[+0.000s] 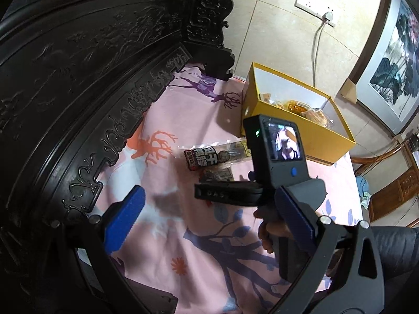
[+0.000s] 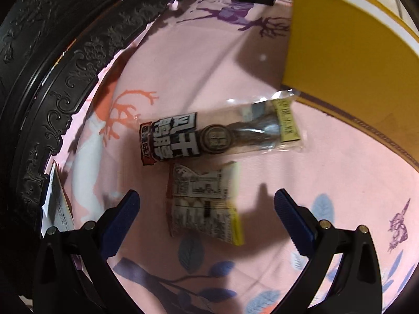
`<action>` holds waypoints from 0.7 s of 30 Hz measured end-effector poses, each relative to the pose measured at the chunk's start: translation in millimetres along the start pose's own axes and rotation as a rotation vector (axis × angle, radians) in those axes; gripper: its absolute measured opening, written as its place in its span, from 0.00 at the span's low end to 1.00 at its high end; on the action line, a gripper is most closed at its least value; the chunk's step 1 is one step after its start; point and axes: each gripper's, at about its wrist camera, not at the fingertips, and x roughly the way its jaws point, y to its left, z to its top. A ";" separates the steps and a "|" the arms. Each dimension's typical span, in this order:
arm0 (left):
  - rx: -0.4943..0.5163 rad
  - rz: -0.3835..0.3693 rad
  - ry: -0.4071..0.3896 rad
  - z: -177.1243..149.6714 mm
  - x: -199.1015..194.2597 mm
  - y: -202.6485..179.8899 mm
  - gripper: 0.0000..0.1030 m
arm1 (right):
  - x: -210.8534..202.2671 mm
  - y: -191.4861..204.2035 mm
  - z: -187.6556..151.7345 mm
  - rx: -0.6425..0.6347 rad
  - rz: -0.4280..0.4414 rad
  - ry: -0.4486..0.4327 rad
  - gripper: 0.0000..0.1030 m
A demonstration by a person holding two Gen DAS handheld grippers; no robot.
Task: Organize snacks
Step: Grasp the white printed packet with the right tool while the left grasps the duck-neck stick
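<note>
- The right gripper [image 2: 207, 201] hangs over the bed with its blue-padded fingers [image 2: 125, 212] spread wide and nothing between them.
- Just beyond and between those fingers lies a flat snack packet [image 2: 205, 204], printed back side up, with a yellow edge.
- Touching its far end lies a second, long snack pack [image 2: 209, 137], clear at one end, with bold black-and-white characters and a round seal.
- That makes two snack packs out on the sheet; the long pack's clear end reaches almost to the box's near corner.
- A small white printed card [image 2: 56, 209] shows at the left edge, by the carved wood.
- The surface is a pink bedsheet [image 1: 183, 230] printed with deer, branches, leaves and flowers.
- The left gripper [image 1: 209, 209] also stands wide apart and empty; a hand [image 1: 272, 230] grips the other tool's handle in front of it.
- A dark carved wooden headboard [image 1: 86, 83] curves along the left.
- An open yellow cardboard box [image 1: 311, 141] sits on the far part of the sheet, holding several wrapped snacks [image 1: 301, 107]; their exact number cannot be told.
- Behind stand a beige tiled wall, one white socket [image 1: 311, 2] with a plugged cable, one framed ink painting [image 1: 395, 60], and wooden furniture [image 1: 392, 183] at right.
</note>
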 end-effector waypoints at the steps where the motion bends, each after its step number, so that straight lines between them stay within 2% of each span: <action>1: -0.009 0.000 0.004 1.0 1.8 2.4 0.98 | 2.3 2.4 -0.3 -0.008 -0.007 0.001 0.99; 4: -0.040 -0.010 0.021 2.6 6.7 8.8 0.98 | 10.0 7.9 -1.1 -0.029 -0.041 0.010 0.97; 14: -0.080 0.002 0.052 2.5 15.1 14.9 0.98 | 16.4 18.6 -3.1 -0.124 -0.167 0.009 0.68; 16: -0.082 0.009 0.053 1.8 15.2 14.4 0.98 | 15.1 17.9 -6.8 -0.138 -0.165 -0.003 0.63; 20: -0.095 0.018 0.062 1.5 17.8 15.7 0.98 | 8.2 14.7 -15.2 -0.181 -0.121 -0.025 0.45; 21: -0.098 0.019 0.064 1.8 19.1 15.8 0.98 | 7.4 12.5 -15.8 -0.186 -0.116 -0.025 0.44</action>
